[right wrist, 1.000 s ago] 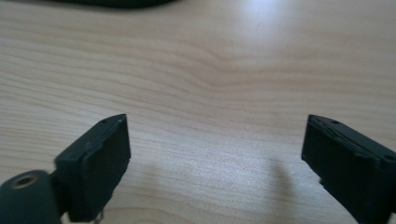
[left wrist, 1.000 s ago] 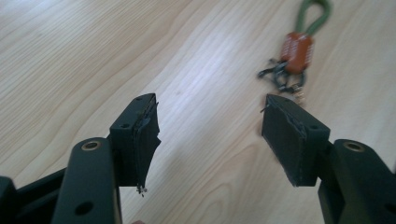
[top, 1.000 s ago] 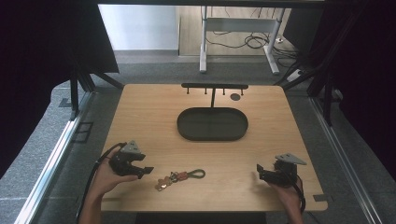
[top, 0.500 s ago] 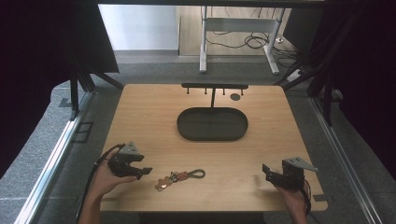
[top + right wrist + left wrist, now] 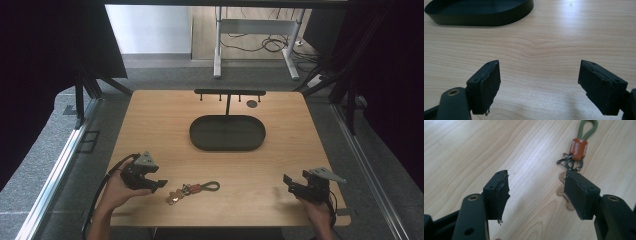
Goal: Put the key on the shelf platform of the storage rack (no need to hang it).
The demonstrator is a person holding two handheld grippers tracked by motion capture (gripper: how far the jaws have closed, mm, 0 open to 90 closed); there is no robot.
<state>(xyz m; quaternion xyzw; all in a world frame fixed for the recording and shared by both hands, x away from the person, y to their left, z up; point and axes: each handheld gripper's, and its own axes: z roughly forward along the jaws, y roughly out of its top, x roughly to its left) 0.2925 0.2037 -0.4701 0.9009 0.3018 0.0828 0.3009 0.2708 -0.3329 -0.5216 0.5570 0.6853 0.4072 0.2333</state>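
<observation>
The keychain (image 5: 193,189) is lying flat on the table (image 5: 165,120) near the front edge — just beside the left gripper (image 5: 159,184), whose jaws are gaping wide with nothing in them. The right gripper (image 5: 287,182) is sitting well apart from it — also spread open, empty.

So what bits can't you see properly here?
- Keychain: in the left gripper view its loop is cut off by the top edge, and the jaw hides part of the wooden charm.
- Tray: cut off by the top edge in the right gripper view.
- Keychain lettering: too blurred to read.
</observation>
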